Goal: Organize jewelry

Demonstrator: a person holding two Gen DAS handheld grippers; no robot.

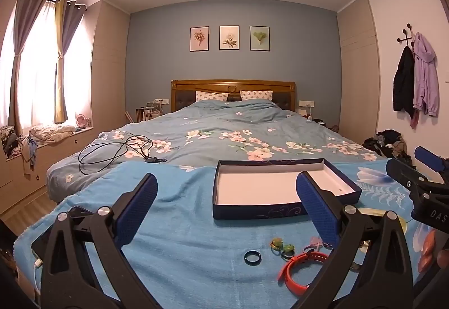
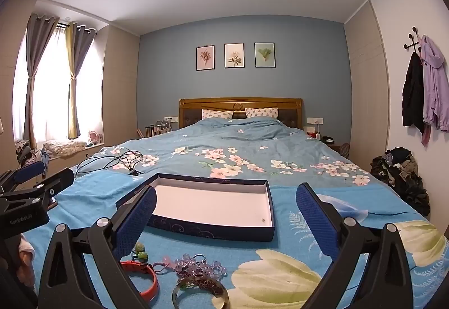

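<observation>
1. Left gripper: wide open, nothing between the blue pads, up above the blue towel.
2. Right gripper: wide open too, nothing held, up above the same towel.
3. Box: dark blue outside, white inside, no lid, flat on the towel just past the jewelry. Only one tiny speck inside near the right wall.
4. Black ring: flat on the towel, alone, left of the other pieces, with bare towel all around.
5. Green beads: just right of the ring, near the front wall of the box.
6. Red band: curled beside the green beads, partly behind the left gripper's right finger.
7. Purple beads: in a heap right of the red band, touching a shiny bangle at the bottom edge of the right view.
8. Black cord: looped on the flowered blanket, far left, well apart from the box.
9. Lots of bare towel left of the box and the ring.
</observation>
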